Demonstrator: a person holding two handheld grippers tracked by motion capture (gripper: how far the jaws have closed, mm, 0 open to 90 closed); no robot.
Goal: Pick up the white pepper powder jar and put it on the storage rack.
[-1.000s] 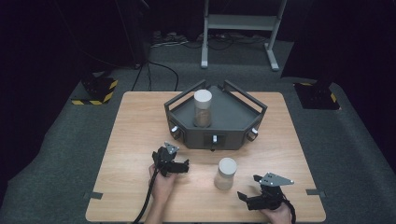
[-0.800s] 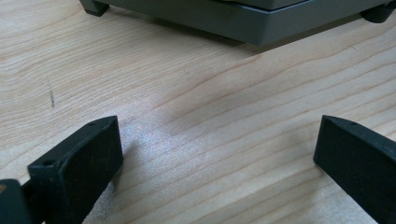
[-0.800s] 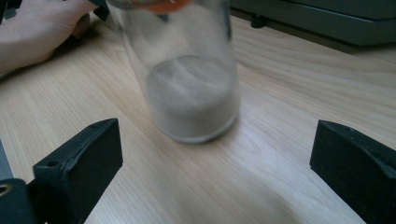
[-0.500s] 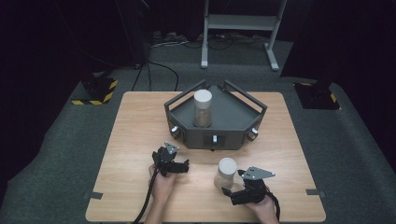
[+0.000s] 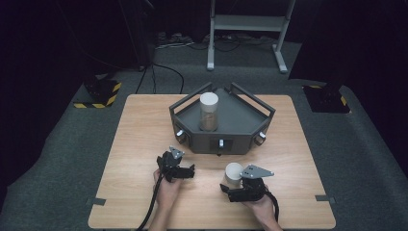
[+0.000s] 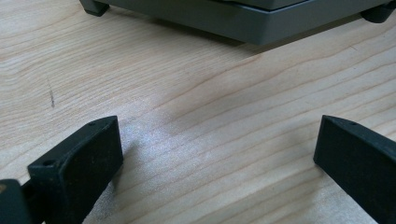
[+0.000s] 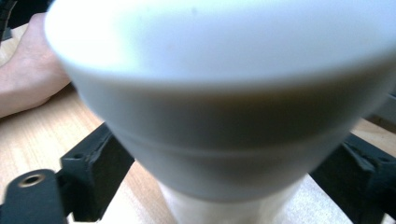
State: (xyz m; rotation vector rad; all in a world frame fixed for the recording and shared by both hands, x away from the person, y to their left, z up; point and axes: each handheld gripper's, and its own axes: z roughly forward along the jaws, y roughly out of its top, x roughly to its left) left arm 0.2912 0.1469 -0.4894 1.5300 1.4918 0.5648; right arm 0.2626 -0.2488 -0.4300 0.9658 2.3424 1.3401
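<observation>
A white-lidded jar (image 5: 234, 173) stands on the wooden table (image 5: 139, 130) in front of a dark grey angular tray (image 5: 243, 120). My right gripper (image 5: 230, 186) reaches in from the jar's right. In the right gripper view the jar (image 7: 224, 93) looms close and blurred, and the right gripper (image 7: 224, 186) has a black jaw against each side of it. These jaws have just been closing on the jar. A second white-lidded jar (image 5: 209, 111) stands upright inside the tray. My left gripper (image 5: 190, 171) rests low on the table, open, with bare wood between its jaws (image 6: 215, 154).
The tray has raised rail corners and knobs along its front face (image 5: 221, 143). A hand (image 7: 32, 74) holding the left gripper lies beyond the near jar. A metal stand (image 5: 248, 29) and cables sit on the dark floor behind the table.
My right gripper has moved left from the table's near right part to the near jar, and its jaws now flank it. The left gripper has stayed put.
</observation>
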